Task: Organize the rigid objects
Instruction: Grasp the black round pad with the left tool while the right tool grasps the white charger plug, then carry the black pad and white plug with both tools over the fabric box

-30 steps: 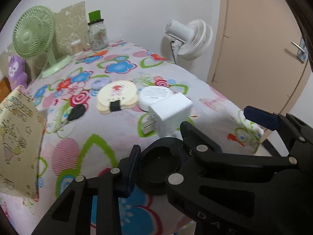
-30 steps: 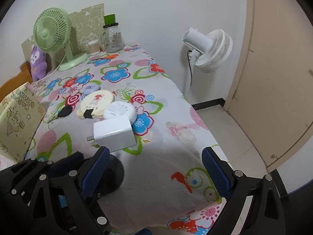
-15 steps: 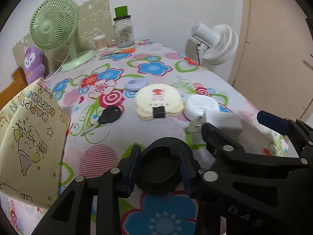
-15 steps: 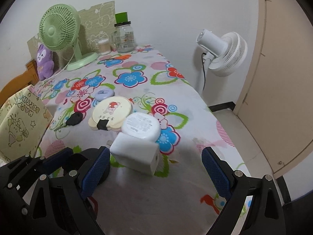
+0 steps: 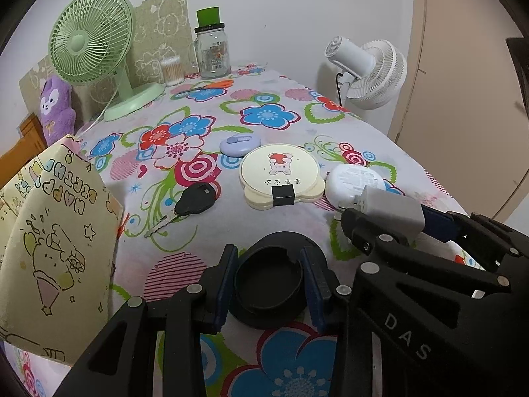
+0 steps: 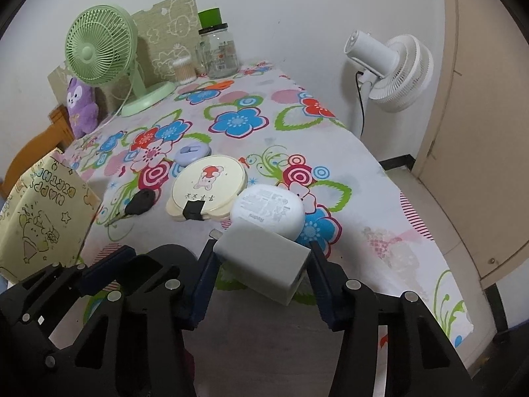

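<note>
At the bottom centre of the left wrist view, the left gripper (image 5: 269, 284) clenches a round black plastic lid (image 5: 269, 279) over the flowered tablecloth (image 5: 264, 115). In the lower middle of the right wrist view, the right gripper (image 6: 261, 278) grasps a white rectangular plug adapter (image 6: 264, 261), just beside a white rounded case (image 6: 267, 210) and a cream round compact (image 6: 206, 187).

Left gripper (image 5: 269, 281) low over the table, blue-padded fingers (image 5: 224, 284) closed against a black round cap, right gripper (image 6: 261, 266) just beside it, jaws clamped on a white charger, both pointing forward
</note>
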`<state>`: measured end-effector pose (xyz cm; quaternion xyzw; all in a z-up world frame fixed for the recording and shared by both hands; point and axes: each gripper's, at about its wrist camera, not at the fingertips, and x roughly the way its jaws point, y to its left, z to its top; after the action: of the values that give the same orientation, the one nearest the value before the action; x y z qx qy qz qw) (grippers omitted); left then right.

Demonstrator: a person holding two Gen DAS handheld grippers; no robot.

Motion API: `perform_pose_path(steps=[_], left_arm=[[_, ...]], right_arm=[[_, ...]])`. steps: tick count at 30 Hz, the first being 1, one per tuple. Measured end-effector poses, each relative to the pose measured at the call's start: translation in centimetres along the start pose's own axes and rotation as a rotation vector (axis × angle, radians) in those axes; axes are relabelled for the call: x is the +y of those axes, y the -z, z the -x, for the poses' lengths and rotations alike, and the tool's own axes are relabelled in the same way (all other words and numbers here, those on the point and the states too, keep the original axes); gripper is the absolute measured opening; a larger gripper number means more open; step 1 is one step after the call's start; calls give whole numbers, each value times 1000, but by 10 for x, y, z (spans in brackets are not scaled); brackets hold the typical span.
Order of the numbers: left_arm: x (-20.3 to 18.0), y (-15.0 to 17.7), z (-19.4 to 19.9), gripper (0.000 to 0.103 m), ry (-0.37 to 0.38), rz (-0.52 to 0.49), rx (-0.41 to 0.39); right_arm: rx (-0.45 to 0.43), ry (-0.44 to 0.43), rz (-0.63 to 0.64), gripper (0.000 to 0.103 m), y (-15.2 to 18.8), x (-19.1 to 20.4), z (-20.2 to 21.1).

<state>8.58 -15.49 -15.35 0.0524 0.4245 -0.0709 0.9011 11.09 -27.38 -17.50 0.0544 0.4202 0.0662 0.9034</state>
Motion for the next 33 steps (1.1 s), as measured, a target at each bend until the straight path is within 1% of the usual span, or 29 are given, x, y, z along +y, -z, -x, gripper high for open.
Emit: perform_pose_path(steps=[18,33], left_arm=[[18,-2,33,39,19,-2,-34],[31,-14,66,39,28,-7,-68]], right_arm=[[-54,14,-10,55,-6,23,33],[-93,36,19,55,-21,45,67]])
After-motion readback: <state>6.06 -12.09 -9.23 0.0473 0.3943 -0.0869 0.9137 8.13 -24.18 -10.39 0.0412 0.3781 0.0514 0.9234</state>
